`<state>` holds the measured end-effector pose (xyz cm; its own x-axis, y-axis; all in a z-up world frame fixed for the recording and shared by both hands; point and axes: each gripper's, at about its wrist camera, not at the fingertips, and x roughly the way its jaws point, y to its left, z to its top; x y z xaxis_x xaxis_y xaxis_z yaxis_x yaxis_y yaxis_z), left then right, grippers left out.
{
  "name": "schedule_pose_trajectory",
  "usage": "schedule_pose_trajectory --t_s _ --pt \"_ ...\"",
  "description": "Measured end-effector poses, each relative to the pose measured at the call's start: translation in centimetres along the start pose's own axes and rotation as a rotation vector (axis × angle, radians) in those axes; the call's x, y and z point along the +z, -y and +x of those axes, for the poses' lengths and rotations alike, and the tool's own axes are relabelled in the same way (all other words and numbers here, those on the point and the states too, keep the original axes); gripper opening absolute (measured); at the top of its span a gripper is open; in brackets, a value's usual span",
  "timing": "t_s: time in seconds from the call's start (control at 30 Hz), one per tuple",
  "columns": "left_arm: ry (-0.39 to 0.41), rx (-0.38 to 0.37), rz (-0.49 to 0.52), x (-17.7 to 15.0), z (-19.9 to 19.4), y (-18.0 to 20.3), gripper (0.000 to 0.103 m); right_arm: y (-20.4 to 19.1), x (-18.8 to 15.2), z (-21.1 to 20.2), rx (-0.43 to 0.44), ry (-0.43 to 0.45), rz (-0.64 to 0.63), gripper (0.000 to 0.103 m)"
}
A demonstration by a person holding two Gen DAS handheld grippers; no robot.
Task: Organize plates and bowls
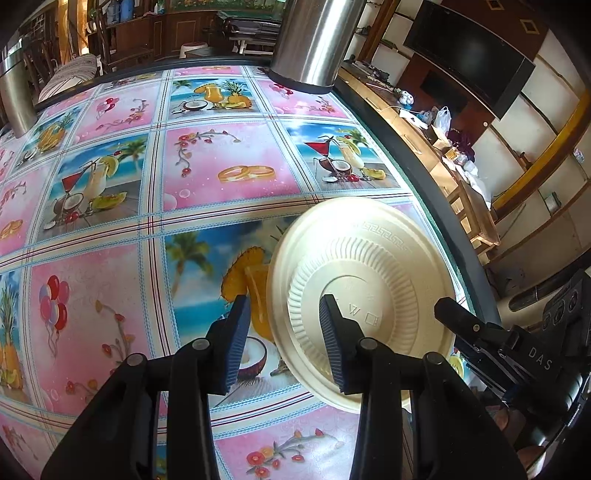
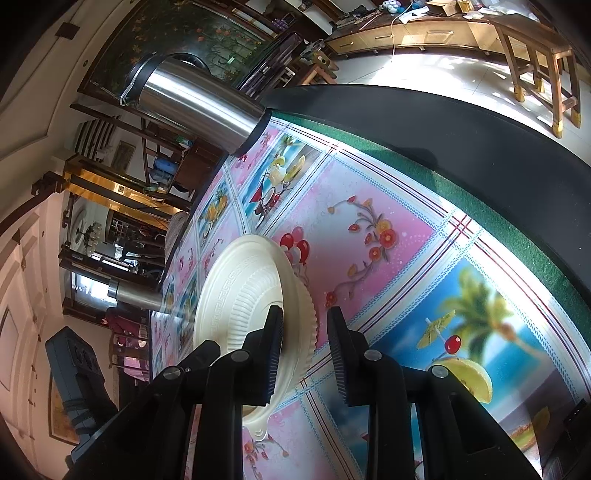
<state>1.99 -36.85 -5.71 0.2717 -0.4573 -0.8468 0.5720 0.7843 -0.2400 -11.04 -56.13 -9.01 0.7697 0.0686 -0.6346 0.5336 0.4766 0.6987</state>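
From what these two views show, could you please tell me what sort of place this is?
Probably a home living or dining room: a table under a pink, fruit-printed plastic tablecloth, a wall-mounted black television, and a long wooden sideboard.

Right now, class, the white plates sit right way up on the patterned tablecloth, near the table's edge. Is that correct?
Not quite. The white plates sit upside down, with their ribbed undersides and flat base facing up, as the left wrist view shows. The rest holds: they are on the patterned tablecloth, near the table's edge.
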Motion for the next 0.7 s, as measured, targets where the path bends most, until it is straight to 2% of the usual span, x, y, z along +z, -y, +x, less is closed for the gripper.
schedule_pose_trajectory --t_s 0.23,0.4,0.7 --pt "-0.021 -0.054 -0.045 0.5 0.2 -1.5 0.036 0.1 -0.1 -0.2 0.004 0.011 0.004 0.028" --pt "-0.04 -0.132 -0.082 0.9 0.0 -2.3 0.036 0.2 -0.3 -0.3 0.012 0.009 0.006 0.028" --pt "-0.042 -0.126 -0.089 0.9 -0.1 -2.4 0.036 0.3 -0.4 -0.7 0.016 0.015 0.013 0.028"
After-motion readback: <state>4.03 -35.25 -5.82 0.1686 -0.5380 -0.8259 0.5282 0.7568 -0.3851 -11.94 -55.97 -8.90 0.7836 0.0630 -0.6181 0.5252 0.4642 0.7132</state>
